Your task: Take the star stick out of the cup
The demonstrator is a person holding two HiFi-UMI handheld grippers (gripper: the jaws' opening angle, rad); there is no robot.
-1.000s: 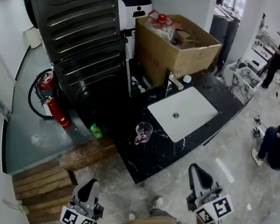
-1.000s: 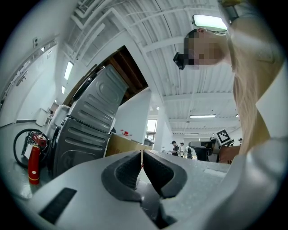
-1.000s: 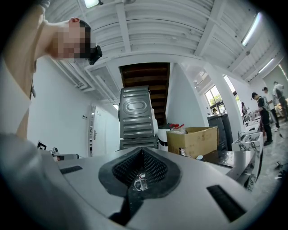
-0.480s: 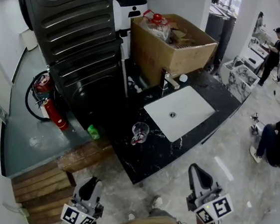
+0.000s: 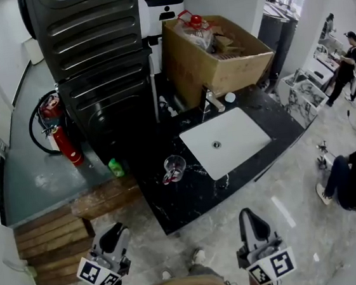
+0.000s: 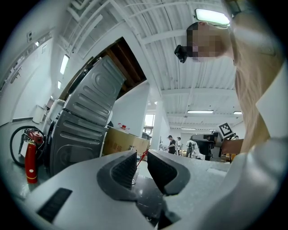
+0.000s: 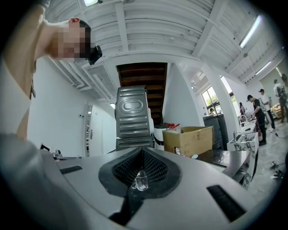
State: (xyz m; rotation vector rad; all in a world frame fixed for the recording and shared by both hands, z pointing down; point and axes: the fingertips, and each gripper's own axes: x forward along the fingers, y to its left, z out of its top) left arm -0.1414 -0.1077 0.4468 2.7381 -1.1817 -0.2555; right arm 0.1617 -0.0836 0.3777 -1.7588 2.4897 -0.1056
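Cup (image 5: 174,167): clear and upright on the black worktop (image 5: 191,198), just left of the white sink (image 5: 229,144).
Star stick (image 5: 168,179): a red streak in the cup, on the side away from the sink. It is not yet lifted out, and its star end is too small to make out.
Left gripper (image 5: 116,231): held low by the person's waist, well short of the sink. Its fingers (image 6: 123,168) stand a narrow slit apart with nothing between them.
Right gripper (image 5: 247,215): held low likewise. Its fingers (image 7: 155,168) meet at the tips and grip nothing.
Why held so: both point toward the sink side of the worktop, probably an approach stance. The left slit frames the cup and stick.
Stick and fingers: well apart from both pairs. It lies left of the sink, nearer the left gripper's line.
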